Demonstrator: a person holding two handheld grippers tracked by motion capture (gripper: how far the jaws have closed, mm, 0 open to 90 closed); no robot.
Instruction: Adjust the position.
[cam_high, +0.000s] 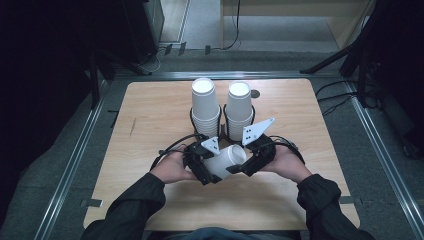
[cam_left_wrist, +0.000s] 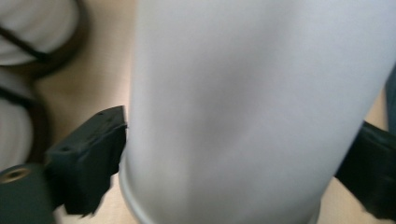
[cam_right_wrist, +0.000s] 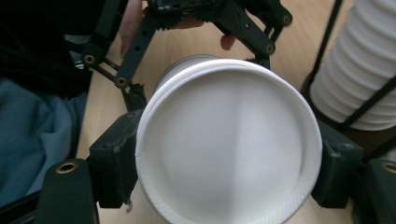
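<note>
both claws (cam_high: 200, 165) (cam_high: 250, 162) grip one paper cup (cam_high: 226, 160)

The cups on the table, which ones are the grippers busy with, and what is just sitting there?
In use:
- white cup, lying on its side between both grippers
- left gripper, closed on it
- right gripper, closed on its other end

Just sitting:
- two stacks of white cups in black holders
- wooden table

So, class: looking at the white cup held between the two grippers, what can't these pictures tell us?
- White cup, high view: its closed end is hidden by the left gripper.
- Left gripper view: the cup's wall is blurred and cut off at the top edge.
- Right gripper view: whether it is one cup or several nested cannot be told.
</note>
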